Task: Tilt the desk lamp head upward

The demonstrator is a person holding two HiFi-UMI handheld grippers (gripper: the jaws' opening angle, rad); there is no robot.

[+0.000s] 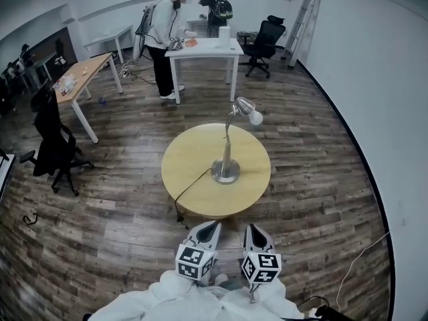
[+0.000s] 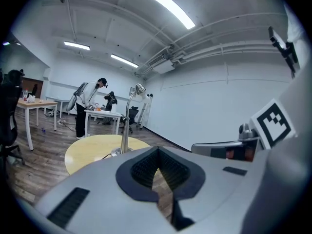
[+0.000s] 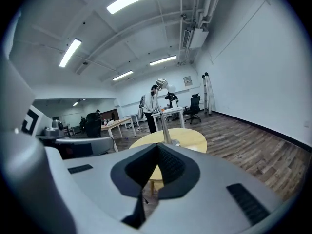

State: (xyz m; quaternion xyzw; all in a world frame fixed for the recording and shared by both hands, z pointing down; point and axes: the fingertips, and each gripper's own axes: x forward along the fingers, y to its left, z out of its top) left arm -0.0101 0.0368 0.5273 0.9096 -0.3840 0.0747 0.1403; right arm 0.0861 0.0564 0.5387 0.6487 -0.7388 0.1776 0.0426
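Standing on round pale-wood table [image 1: 189, 169], brushed-metal desk lamp [image 1: 227, 149] (disc base), left tool [image 1: 211, 226], right tool [image 1: 251, 229] closed, empty.

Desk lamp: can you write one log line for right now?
desk lamp: on round table, lamp head pointing down | left gripper: jaws shut, empty | right gripper: jaws shut, empty | contact: none

Office: desks [image 1: 83, 74], swivel chairs [image 1: 52, 141].

Round wooden table [image 1: 249, 158] on plank floor [image 1: 321, 179], with desk lamp [image 1: 226, 170] and black cord [image 1: 194, 182]
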